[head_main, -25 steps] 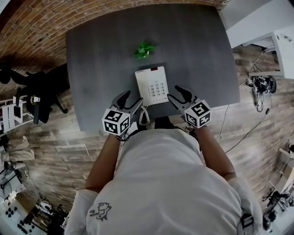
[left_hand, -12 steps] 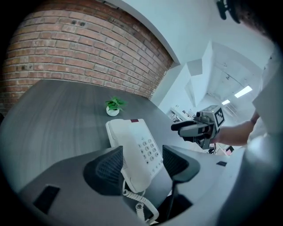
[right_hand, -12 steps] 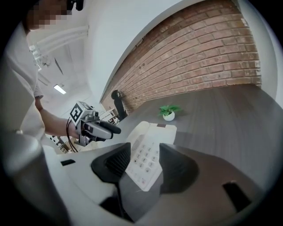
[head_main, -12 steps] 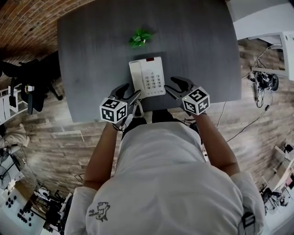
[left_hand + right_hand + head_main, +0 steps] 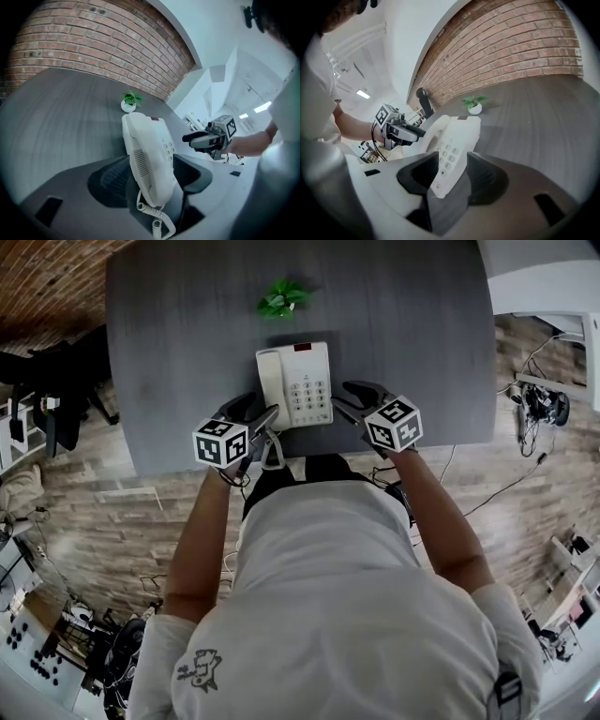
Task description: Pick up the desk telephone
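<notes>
White plastic against dark grey: the desk telephone [image 5: 305,390] lies flat on the counter [image 5: 169,352] close to the middle of its front edge, its long axis running from that edge toward the back, handset on the left side. The left gripper [image 5: 261,412] sits at the telephone's near left corner and the right gripper [image 5: 343,397] just beside its right edge, so the telephone lies straight ahead of both and between them, about equally near each. The left gripper's jaws stand apart with the handset side showing in the gap, nothing pinched. The right gripper's jaws have just been closing, yet they are spread too, with the near right corner of the telephone between them and daylight on both sides; it grasps nothing yet. The next move likely calls for each gripper to take its own edge. A coiled cord [image 5: 272,456] trails off the near left corner over the front edge. Toward the back edge stands a small potted plant [image 5: 281,298], well apart from the telephone. A brick wall [image 5: 47,277] rises beyond the counter's far left corner, and wood-plank floor [image 5: 112,512] spreads below the front edge
</notes>
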A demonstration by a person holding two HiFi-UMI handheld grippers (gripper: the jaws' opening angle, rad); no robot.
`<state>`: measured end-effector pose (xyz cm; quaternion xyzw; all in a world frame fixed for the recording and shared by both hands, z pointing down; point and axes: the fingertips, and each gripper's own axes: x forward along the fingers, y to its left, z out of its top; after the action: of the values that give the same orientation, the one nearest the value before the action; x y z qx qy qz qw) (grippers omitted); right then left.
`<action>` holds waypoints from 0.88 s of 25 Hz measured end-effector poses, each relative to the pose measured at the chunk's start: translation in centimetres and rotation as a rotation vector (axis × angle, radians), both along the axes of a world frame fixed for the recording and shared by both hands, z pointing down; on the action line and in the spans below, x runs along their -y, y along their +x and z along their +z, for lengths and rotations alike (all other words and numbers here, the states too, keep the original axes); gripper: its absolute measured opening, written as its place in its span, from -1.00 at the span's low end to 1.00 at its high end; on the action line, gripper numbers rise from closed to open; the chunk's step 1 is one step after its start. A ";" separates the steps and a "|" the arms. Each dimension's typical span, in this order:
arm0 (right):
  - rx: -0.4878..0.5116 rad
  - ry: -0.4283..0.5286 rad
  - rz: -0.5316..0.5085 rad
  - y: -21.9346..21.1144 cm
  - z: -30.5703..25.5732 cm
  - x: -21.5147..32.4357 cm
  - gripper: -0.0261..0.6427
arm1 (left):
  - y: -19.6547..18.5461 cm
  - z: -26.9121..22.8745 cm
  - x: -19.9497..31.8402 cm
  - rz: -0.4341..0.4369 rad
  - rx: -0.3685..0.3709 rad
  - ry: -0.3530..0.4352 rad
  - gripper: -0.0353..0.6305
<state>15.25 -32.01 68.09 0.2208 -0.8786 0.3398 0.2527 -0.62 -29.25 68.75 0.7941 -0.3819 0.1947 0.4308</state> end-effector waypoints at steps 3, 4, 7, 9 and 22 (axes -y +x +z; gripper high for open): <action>0.021 -0.062 0.012 -0.1 1.3 0.2 -0.37 | 0.4 0.6 0.0 -0.004 -0.079 -0.023 0.04; 0.027 -0.082 0.015 -0.2 1.8 0.2 -0.37 | 0.6 0.8 0.1 -0.012 -0.109 -0.031 0.06; 0.033 -0.127 0.018 -0.2 3.1 0.2 -0.37 | 0.6 1.6 0.5 -0.028 -0.144 -0.047 0.10; 0.037 -0.151 0.022 -0.2 3.7 0.3 -0.37 | 0.5 2.2 0.7 -0.032 -0.158 -0.057 0.12; 0.089 -0.267 -0.007 -1.0 5.2 0.0 -0.42 | 1.0 3.1 1.1 -0.071 -0.364 -0.117 0.23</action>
<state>14.26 -32.03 73.30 0.1669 -0.8367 0.4621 0.2420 0.40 -30.38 71.81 0.7759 -0.3134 0.0544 0.5448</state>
